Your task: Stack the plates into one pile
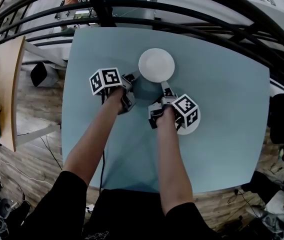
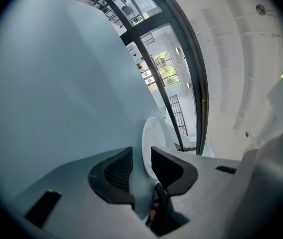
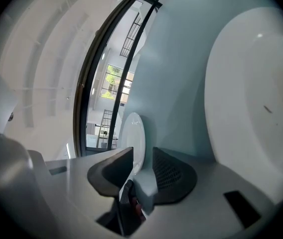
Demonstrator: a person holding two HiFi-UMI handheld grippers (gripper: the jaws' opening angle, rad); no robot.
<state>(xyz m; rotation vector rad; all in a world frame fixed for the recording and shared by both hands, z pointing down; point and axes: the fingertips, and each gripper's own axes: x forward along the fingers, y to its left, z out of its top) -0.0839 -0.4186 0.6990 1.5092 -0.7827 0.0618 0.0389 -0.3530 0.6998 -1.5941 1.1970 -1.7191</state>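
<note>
A white plate hangs just over the light blue table, with its shadow on the near side. My left gripper grips the plate's near-left rim, and my right gripper grips the near-right rim. In the left gripper view the plate runs edge-on between the pads of the gripper. The right gripper view shows the same plate pinched in the right gripper. A second white plate lies flat on the table, partly hidden under the right marker cube. It looms large at the right of the right gripper view.
Black curved metal bars arch over the table's far side. A wooden desk stands off to the left and a dark chair at the right. The table's near edge lies below my forearms.
</note>
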